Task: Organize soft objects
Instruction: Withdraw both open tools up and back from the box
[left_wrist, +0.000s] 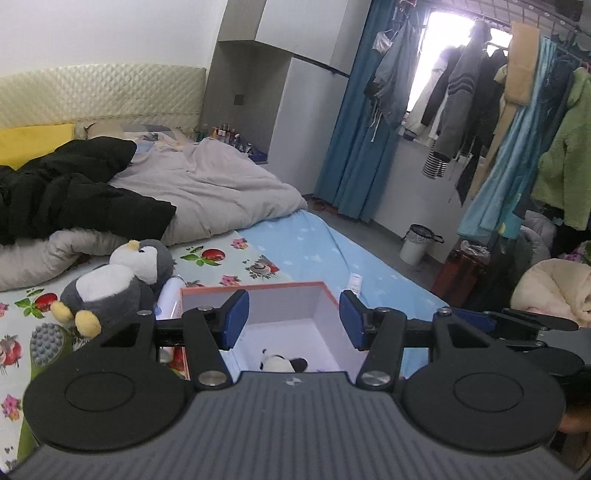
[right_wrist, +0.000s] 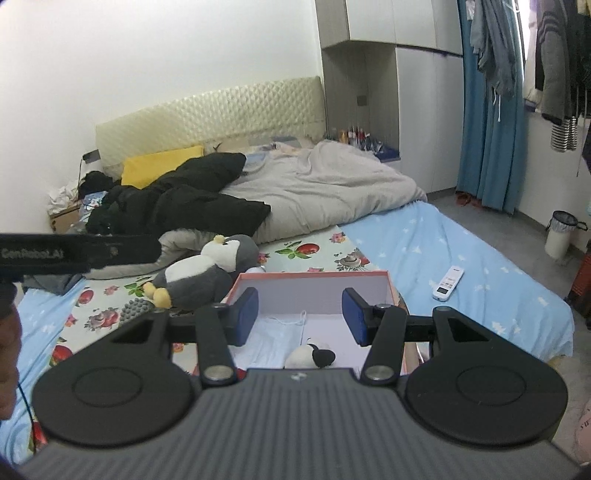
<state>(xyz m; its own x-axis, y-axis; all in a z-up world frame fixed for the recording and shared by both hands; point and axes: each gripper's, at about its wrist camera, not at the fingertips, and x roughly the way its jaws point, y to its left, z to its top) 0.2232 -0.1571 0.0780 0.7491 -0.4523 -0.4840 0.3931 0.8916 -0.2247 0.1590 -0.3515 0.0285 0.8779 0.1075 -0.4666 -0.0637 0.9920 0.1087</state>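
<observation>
A white box with a pink rim (left_wrist: 325, 286) (right_wrist: 314, 274) stands open on the bed. A small panda plush (left_wrist: 282, 362) (right_wrist: 312, 356) lies inside it, next to a white face mask (right_wrist: 282, 332). A grey and white penguin plush (left_wrist: 118, 280) (right_wrist: 205, 271) sits on the bed just left of the box. My left gripper (left_wrist: 293, 319) is open and empty above the box. My right gripper (right_wrist: 300, 315) is open and empty above the box too. Part of the left gripper (right_wrist: 74, 251) shows at the left of the right wrist view.
A grey studded ball (left_wrist: 46, 341) (right_wrist: 137, 308) lies left of the box. A white remote (right_wrist: 447, 283) lies on the blue sheet to the right. A grey duvet (left_wrist: 207, 184) and black jacket (left_wrist: 74, 192) fill the far bed. A white bin (left_wrist: 417, 243) stands on the floor.
</observation>
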